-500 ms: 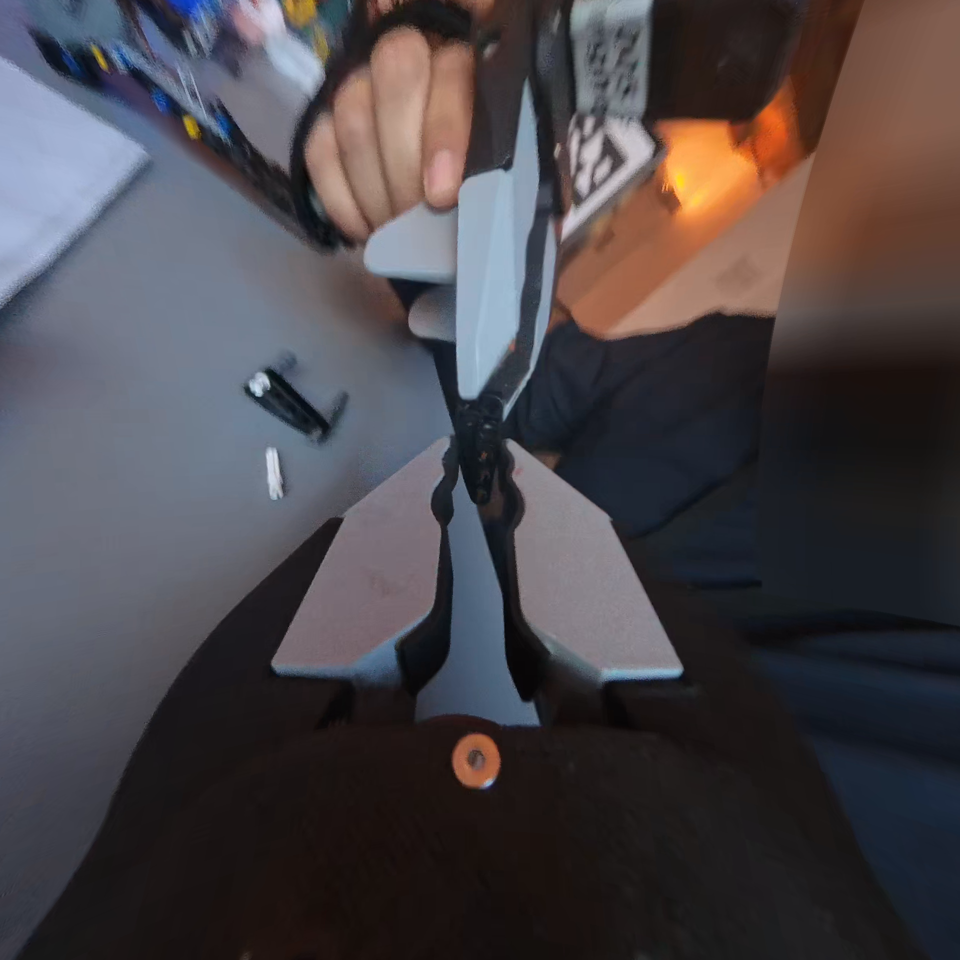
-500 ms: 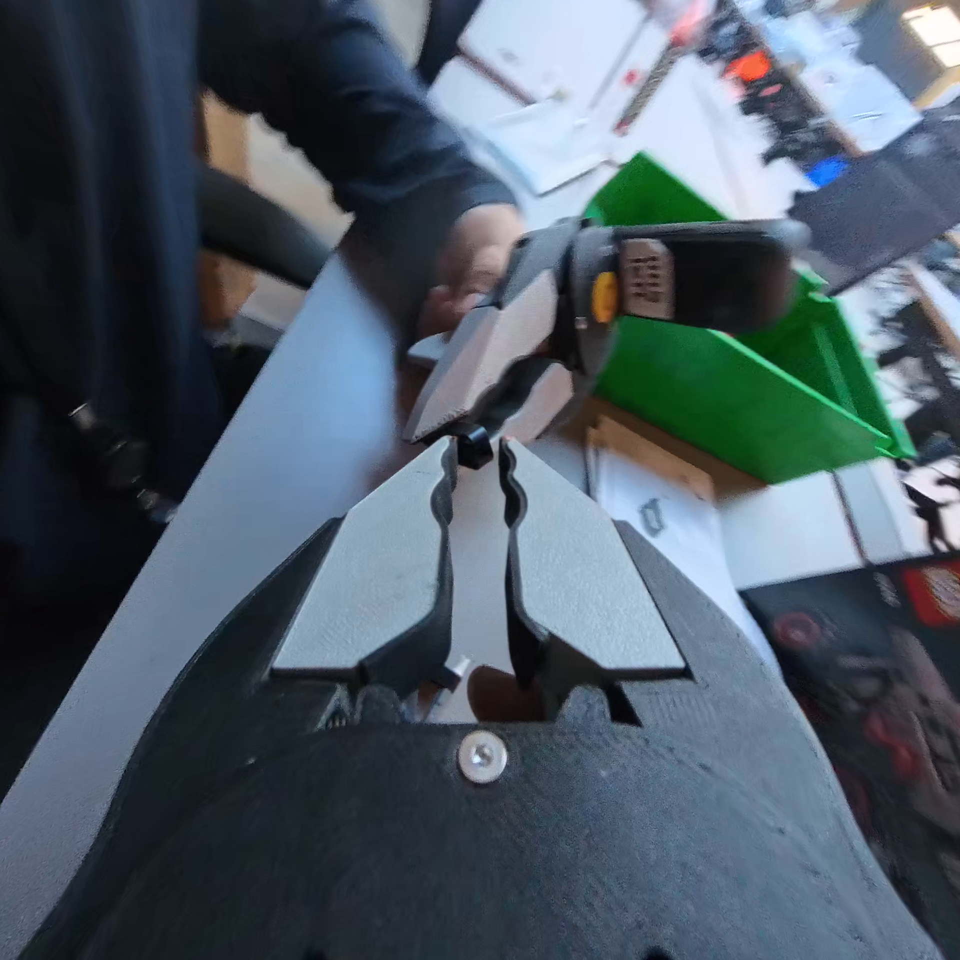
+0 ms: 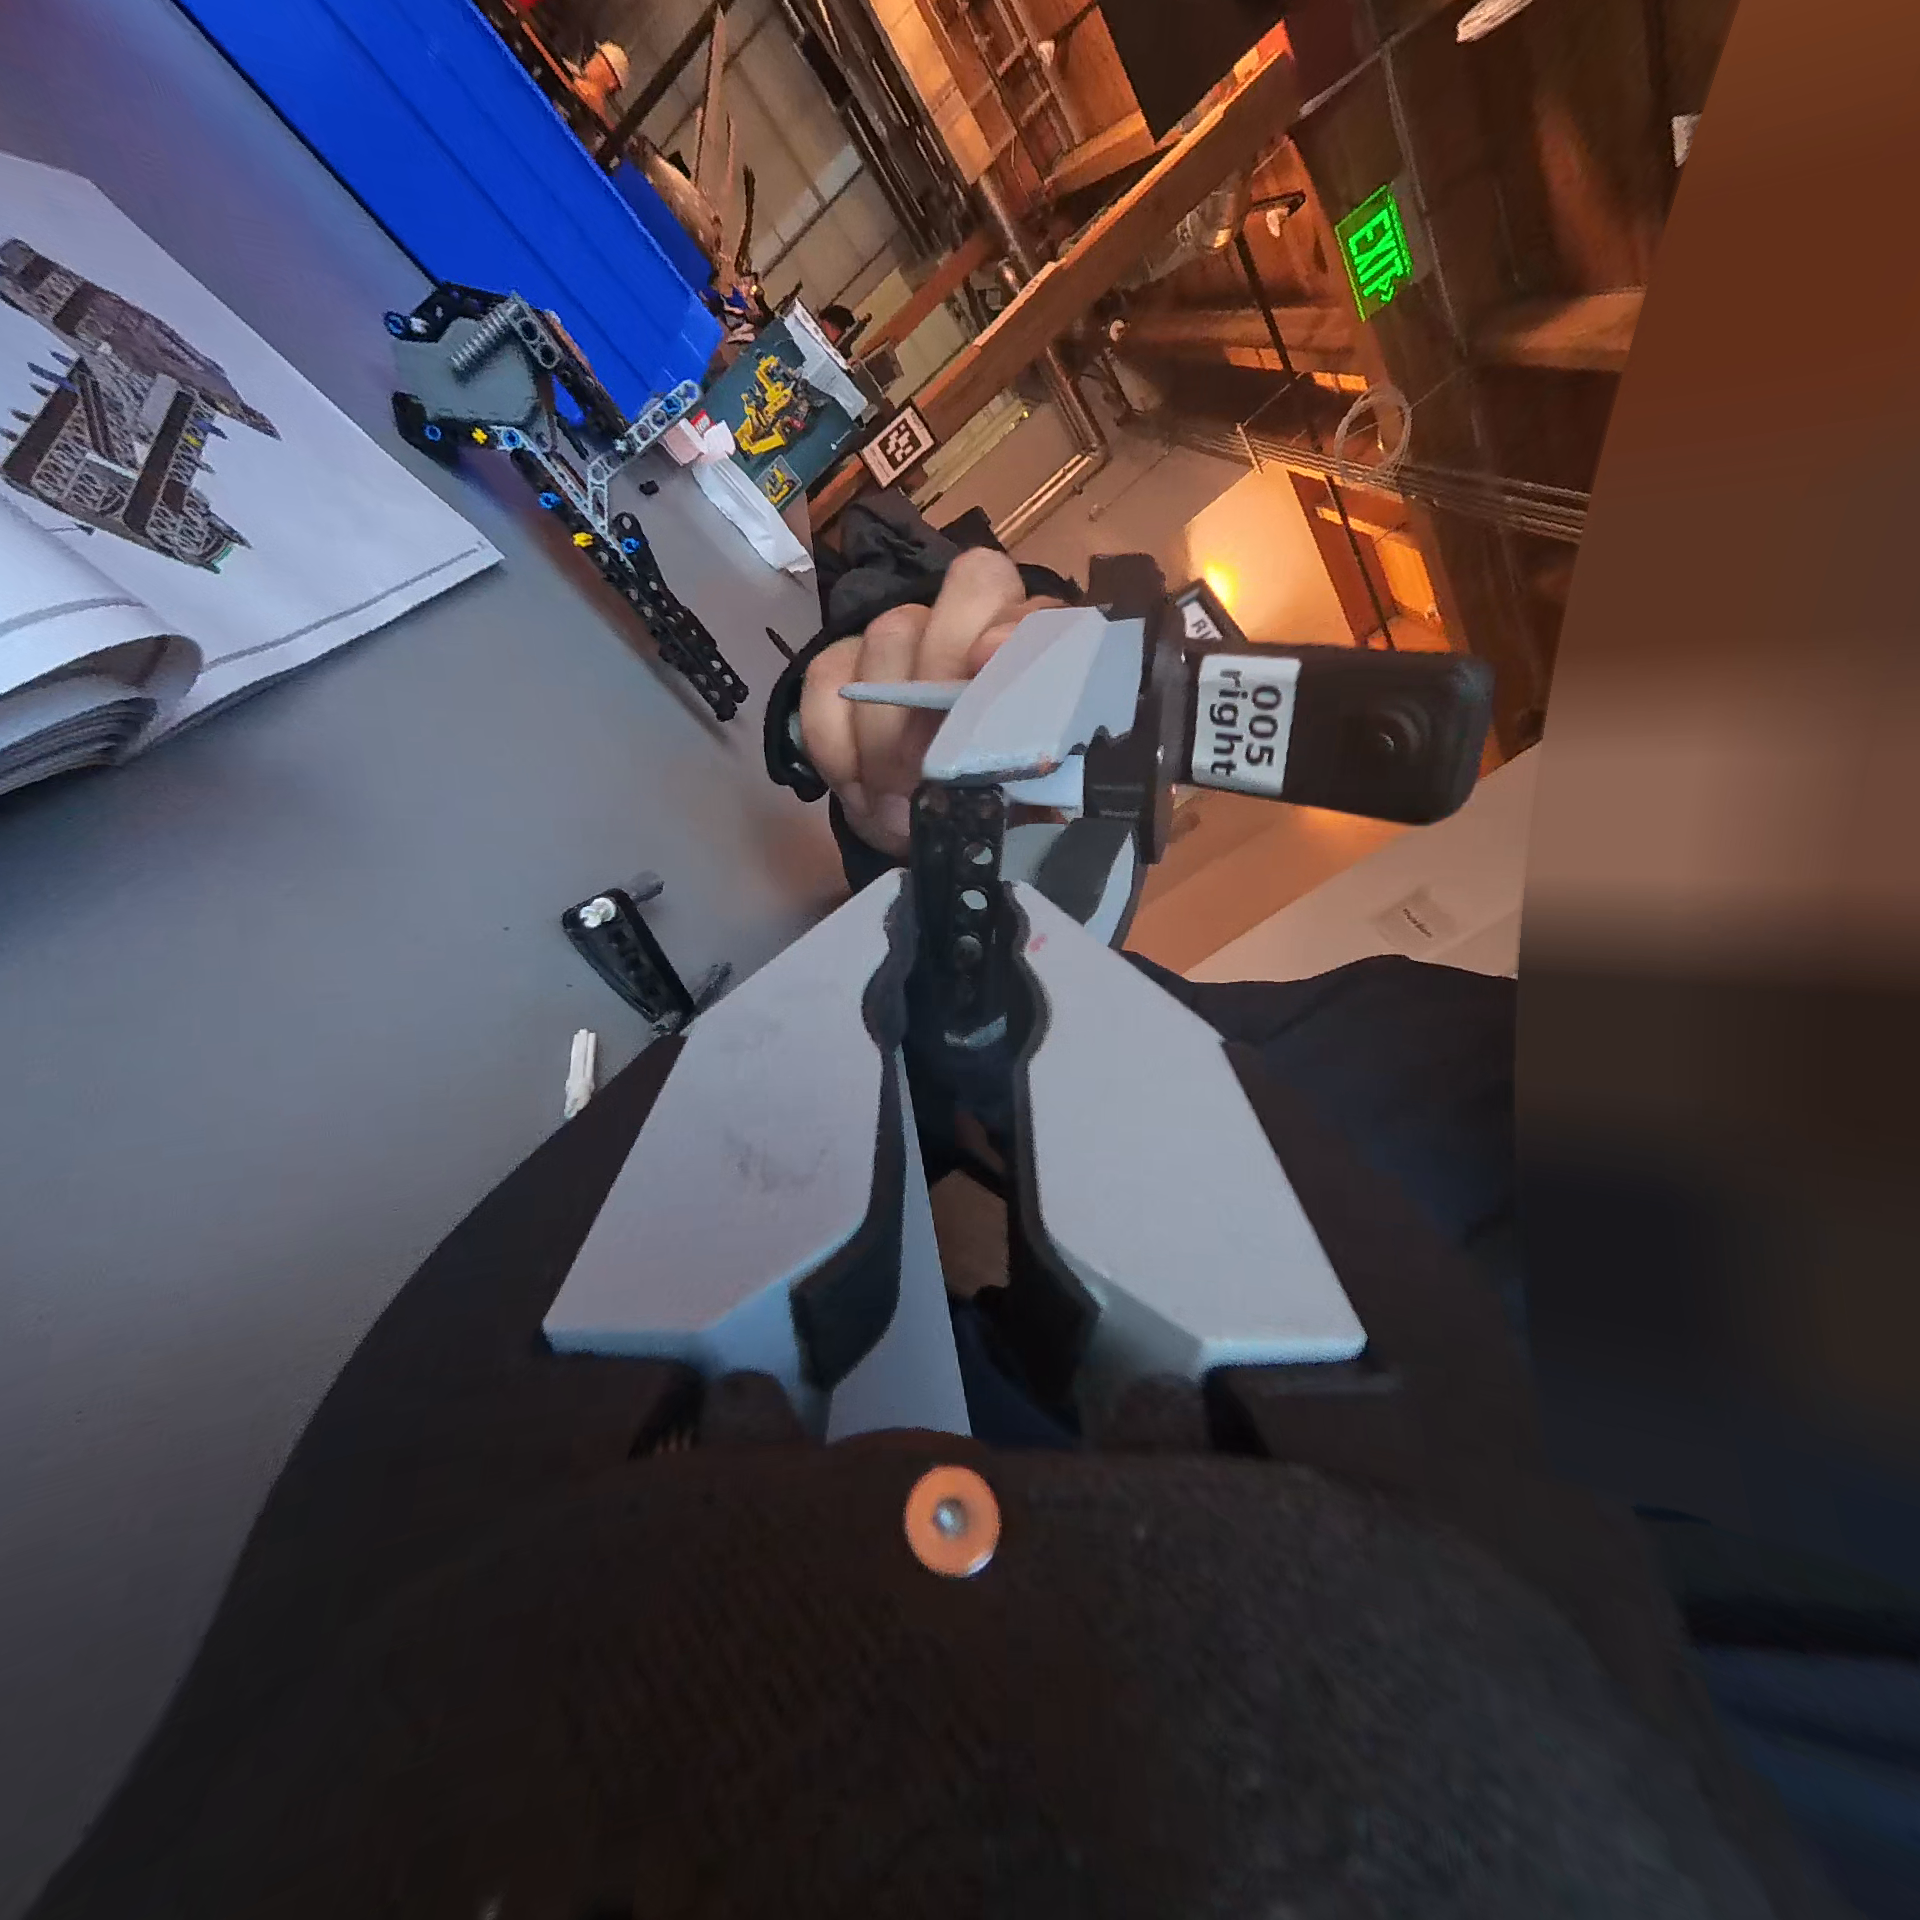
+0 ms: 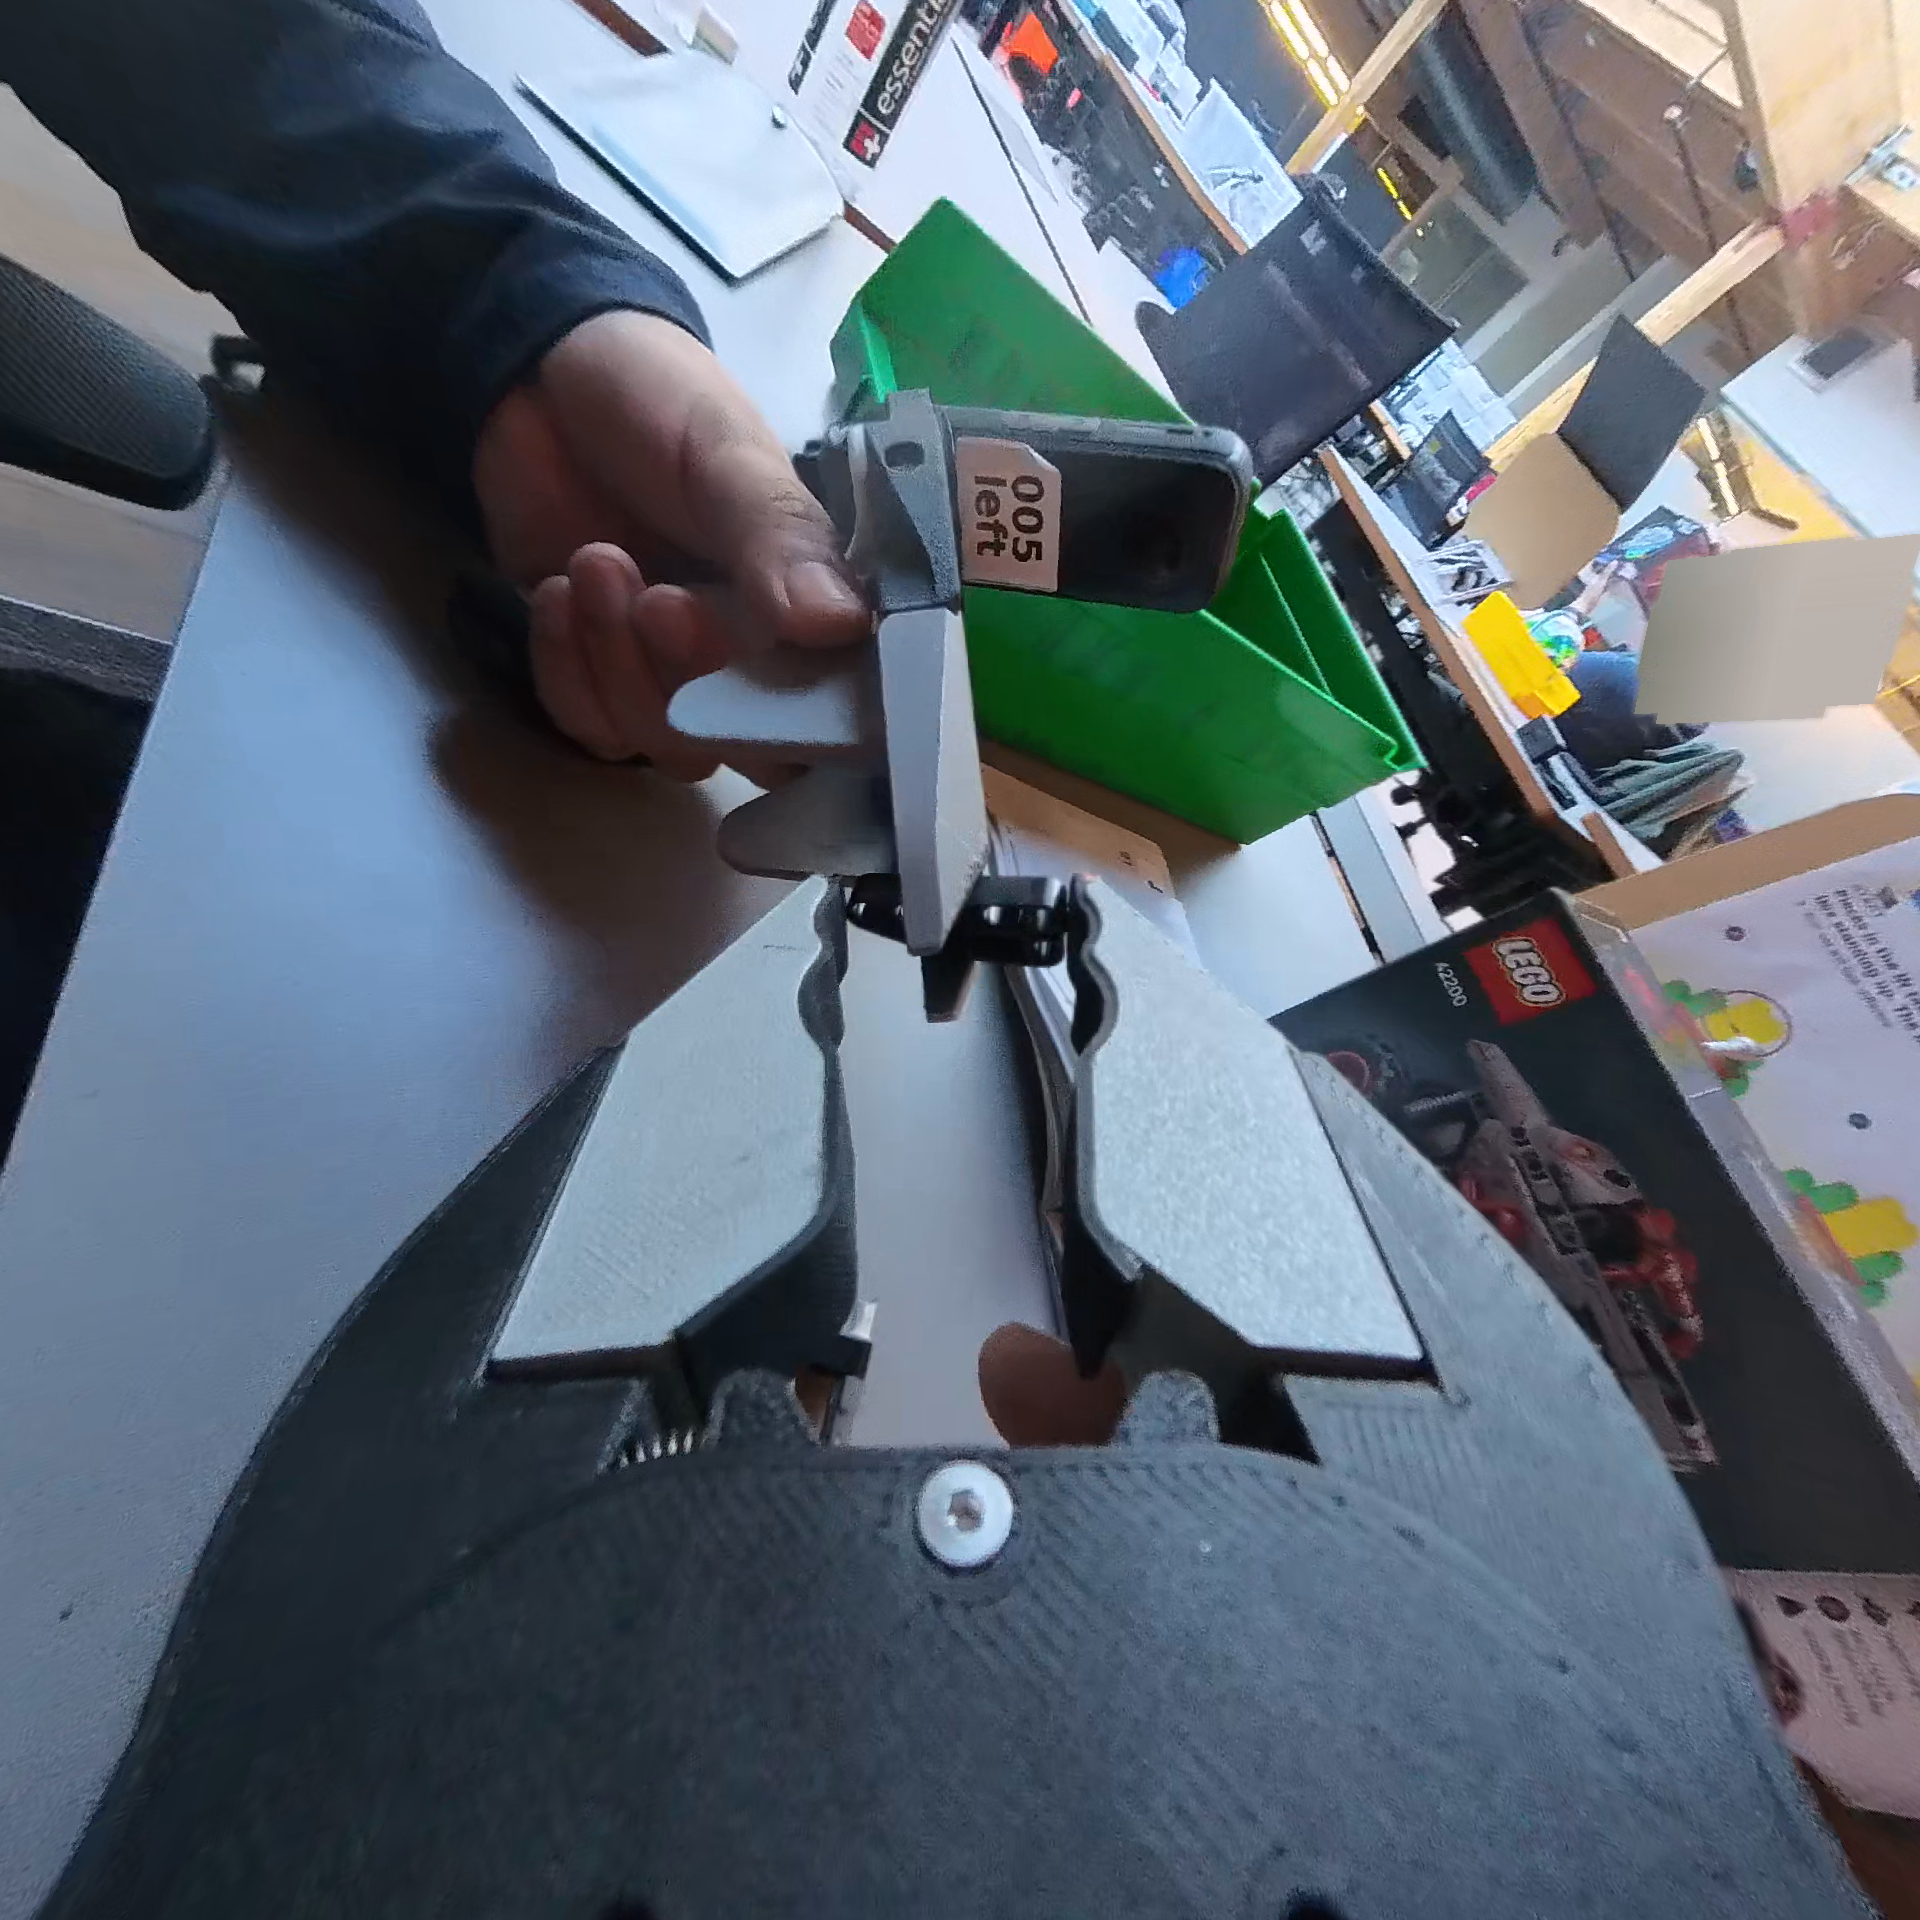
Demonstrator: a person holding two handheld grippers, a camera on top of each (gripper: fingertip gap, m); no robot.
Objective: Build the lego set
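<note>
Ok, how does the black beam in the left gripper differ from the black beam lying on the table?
The held black beam stands on end, clamped between the jaws of the left gripper. The loose black beam lies flat on the grey table, with nothing touching it. The loose one carries a white pin at its far end, while no white pin shows on the held one. Both are narrow black beams.

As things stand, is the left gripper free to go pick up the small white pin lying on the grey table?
Probably not: the left gripper is shut on a black beam. The white pin itself lies unobstructed.
</note>
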